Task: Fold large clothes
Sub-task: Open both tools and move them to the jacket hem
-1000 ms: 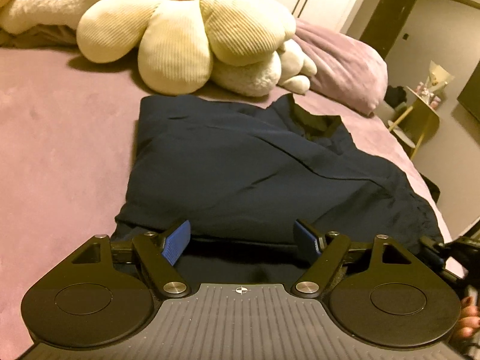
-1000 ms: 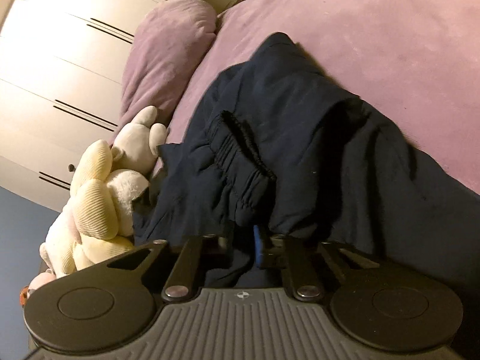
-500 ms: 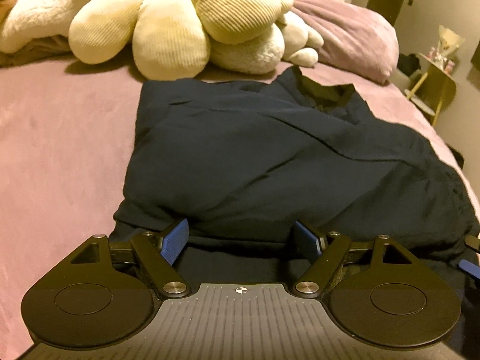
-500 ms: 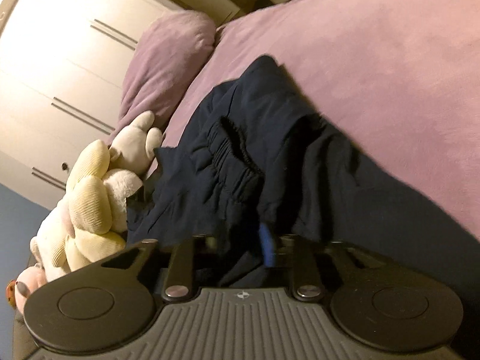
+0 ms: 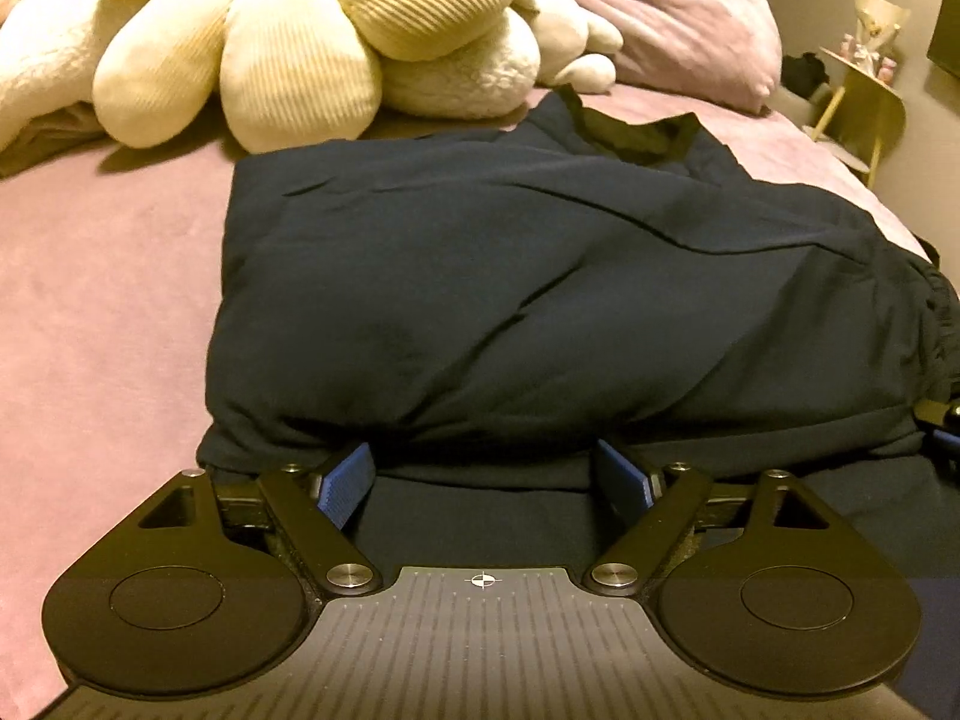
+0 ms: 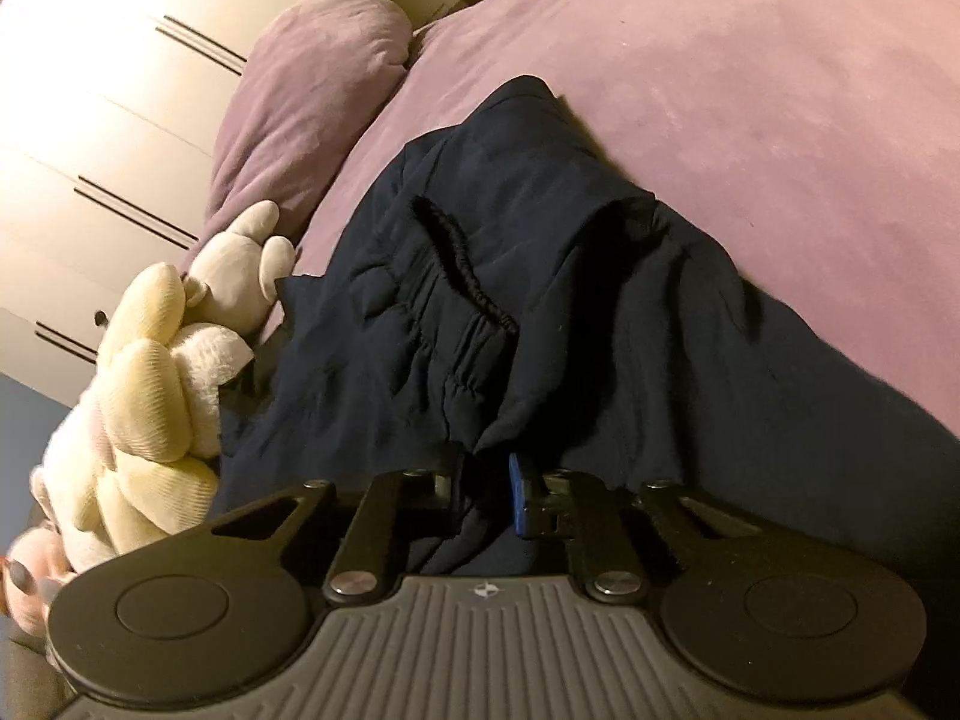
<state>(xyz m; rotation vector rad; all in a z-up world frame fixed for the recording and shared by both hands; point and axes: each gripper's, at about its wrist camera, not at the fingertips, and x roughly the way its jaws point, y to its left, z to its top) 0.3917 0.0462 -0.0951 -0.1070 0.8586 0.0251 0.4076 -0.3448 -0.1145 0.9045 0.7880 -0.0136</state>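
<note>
The dark navy garment (image 5: 540, 300) lies part-folded on the purple bed (image 5: 108, 300), its elastic waistband (image 6: 462, 276) turned up on the right side, just short of the plush toys (image 5: 312, 42). You are mid-fold, taking hold of the near edge. Your left gripper (image 5: 486, 480) has its jaws opening wide, astride the near hem, with cloth lying between the pads but not pinched. Your right gripper (image 6: 486, 492) is closing, its jaws almost together on a bunch of fabric below the waistband. Next, I judge, you need to bring the left jaws together on the hem, then lift both corners evenly and carry them toward the far edge.
</note>
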